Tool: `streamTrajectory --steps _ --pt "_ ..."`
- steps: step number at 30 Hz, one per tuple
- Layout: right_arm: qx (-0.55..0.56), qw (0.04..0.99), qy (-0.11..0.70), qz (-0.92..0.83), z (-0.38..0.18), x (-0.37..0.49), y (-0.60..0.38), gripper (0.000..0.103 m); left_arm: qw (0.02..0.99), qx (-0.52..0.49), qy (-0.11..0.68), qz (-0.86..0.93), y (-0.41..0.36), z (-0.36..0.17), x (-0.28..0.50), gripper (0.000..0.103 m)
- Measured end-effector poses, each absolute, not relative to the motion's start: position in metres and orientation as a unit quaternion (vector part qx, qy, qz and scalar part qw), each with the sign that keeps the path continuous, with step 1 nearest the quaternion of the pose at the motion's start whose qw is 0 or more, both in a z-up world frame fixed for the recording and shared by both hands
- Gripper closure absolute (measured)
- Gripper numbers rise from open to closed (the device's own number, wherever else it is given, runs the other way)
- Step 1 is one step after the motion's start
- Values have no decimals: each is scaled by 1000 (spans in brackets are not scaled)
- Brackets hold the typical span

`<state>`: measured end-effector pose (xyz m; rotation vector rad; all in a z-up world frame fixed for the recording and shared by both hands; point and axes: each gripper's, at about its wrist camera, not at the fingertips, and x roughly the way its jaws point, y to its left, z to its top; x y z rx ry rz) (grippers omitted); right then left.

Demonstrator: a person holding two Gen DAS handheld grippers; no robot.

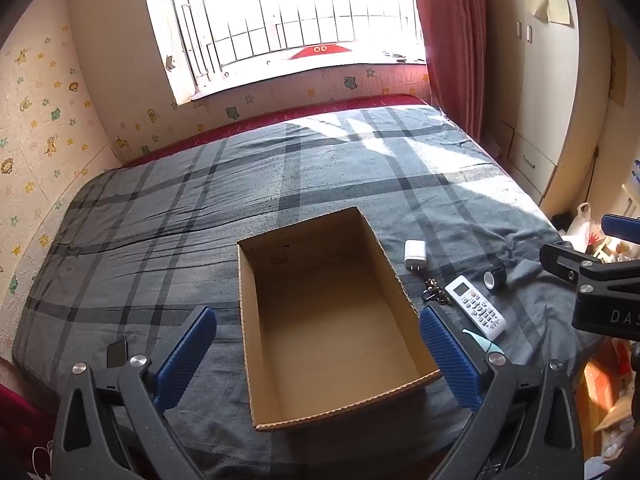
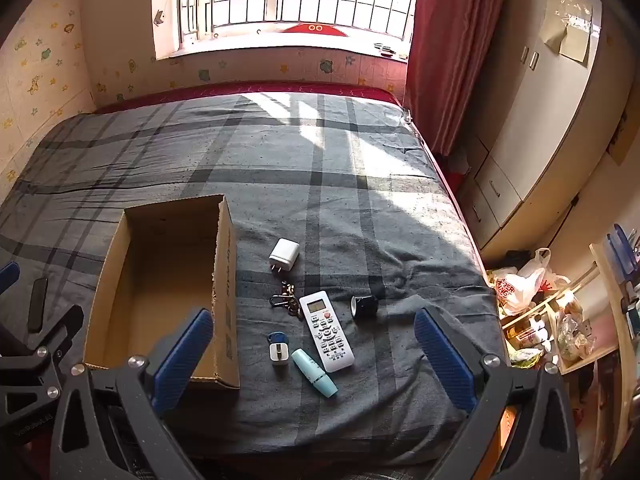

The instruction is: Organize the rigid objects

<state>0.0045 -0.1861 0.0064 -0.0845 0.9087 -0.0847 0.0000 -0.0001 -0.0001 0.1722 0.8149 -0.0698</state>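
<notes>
Matt brown cardboard box on creased grey plaid cloth bedspread; glossy white plastic remote alongside.

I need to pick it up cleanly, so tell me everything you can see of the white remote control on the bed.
The white remote control is a slim, hard-looking plastic bar. It lies flat, face up, on the grey plaid bedspread, screen end pointing away. A small display sits at the top, a red button below it, then rows of white keys. It rests right of the cardboard box, beside the keyring; contact with it is unclear. No claw touches it.
</notes>
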Motion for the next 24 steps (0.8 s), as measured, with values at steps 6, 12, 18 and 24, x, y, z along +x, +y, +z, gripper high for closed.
streamTrajectory --steps 6,12,18,24 --pt "-41 895 442 -39 4 3 -187 0 912 83 399 -36 0 -1 1 0" --pt "-36 895 442 -38 4 4 -190 0 912 84 400 -40 -5 -7 -1 0" --pt "-37 895 443 -39 3 6 -188 0 911 86 401 -39 -6 -8 1 0" --pt "-38 895 443 -37 3 7 -186 0 911 84 401 -40 -5 -8 1 0"
